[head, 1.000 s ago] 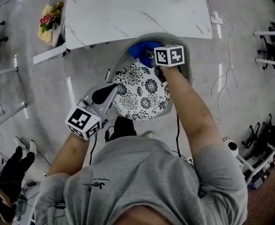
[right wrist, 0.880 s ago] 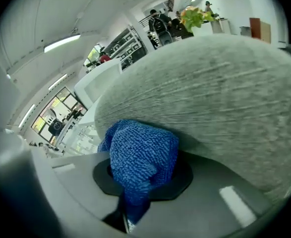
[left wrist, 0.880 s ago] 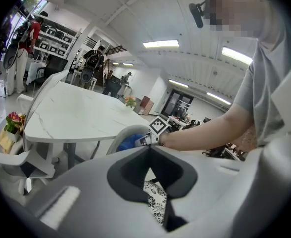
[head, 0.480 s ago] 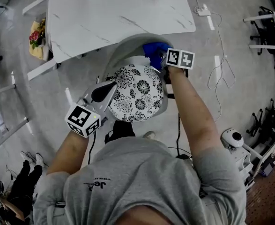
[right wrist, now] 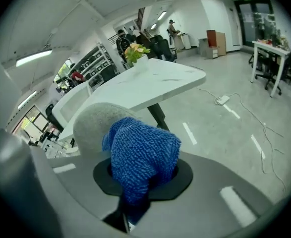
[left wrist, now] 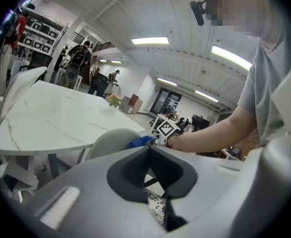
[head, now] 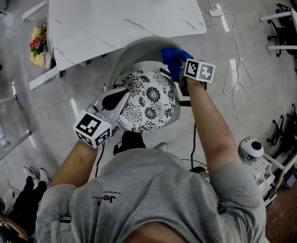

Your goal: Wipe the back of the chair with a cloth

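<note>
Well, the white marble table [head: 128, 19] stands just beyond the chair, whose grey curved back [head: 138, 45] wraps round its floral seat cushion [head: 147, 103]. Your right gripper [head: 182, 71] pinches the blue cloth [head: 172, 59] and holds it against the right end of that back, so wiping looks under way. Nothing shows how much is clean, and the left part probably needs doing. Your left gripper [head: 119, 98], jaws pressed together on nothing, is beside the cushion's left edge. Your shirt [head: 153, 196] bears print, unreadable here.
</note>
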{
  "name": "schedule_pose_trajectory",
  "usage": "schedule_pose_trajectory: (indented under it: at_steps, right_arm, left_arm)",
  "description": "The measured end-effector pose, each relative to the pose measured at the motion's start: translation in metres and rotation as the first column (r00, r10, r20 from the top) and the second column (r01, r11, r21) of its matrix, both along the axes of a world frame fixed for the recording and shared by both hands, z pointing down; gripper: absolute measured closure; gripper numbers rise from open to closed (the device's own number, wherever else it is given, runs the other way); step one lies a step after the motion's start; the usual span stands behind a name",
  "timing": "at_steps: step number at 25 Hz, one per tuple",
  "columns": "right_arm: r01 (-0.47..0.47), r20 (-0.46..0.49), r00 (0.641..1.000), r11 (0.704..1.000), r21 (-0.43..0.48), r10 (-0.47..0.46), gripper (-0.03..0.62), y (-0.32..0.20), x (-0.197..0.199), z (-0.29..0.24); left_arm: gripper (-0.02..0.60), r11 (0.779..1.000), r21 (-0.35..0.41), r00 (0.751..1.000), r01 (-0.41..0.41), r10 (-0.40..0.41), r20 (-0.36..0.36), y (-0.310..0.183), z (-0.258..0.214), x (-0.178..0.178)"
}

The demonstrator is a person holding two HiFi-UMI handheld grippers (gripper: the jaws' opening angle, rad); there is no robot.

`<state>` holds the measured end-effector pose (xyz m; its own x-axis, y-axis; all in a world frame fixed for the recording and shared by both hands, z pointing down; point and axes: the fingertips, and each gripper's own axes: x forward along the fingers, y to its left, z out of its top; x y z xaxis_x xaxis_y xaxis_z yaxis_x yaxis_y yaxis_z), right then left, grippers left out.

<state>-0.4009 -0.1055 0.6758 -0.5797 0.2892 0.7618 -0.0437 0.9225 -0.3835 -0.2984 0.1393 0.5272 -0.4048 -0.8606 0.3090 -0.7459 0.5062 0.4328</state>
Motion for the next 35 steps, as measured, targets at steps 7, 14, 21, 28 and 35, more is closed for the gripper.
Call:
schedule_pose_trajectory:
  at_steps: [7,14,21,28,35]
  right_arm:
    - [0.491,0.057,0.870,0.870,-0.029,-0.489,0.536,0.120,0.010,0.004]
    - [0.828,0.011,0.558,0.555,-0.079,-0.830,0.536,0.237,0.046,0.052]
    - [0.872,-0.029,0.482,0.483,-0.081,-0.876,0.536,0.275,0.042,0.082]
    - [0.771,-0.049,0.632,0.634,-0.059,-0.774,0.534,0.261,0.007,0.091]
    - [0.562,-0.056,0.821,0.822,-0.097,-0.568,0.534,0.218,-0.014,0.093]
  left_arm:
    - [0.523,0.997,-0.030,0.997,0.070,-0.069,0.026,0.029,0.018,-0.003]
    - [0.523,0.983,-0.078,0.985,0.167,-0.163,0.051,0.068,0.046,-0.008]
    - [0.523,0.972,-0.087,0.976,0.219,-0.219,0.014,0.091,0.065,0.004]
    - [0.523,0.967,-0.096,0.971,0.236,-0.239,-0.024,0.103,0.075,0.012]
    - [0.523,0.976,-0.092,0.979,0.196,-0.199,-0.035,0.082,0.075,0.006]
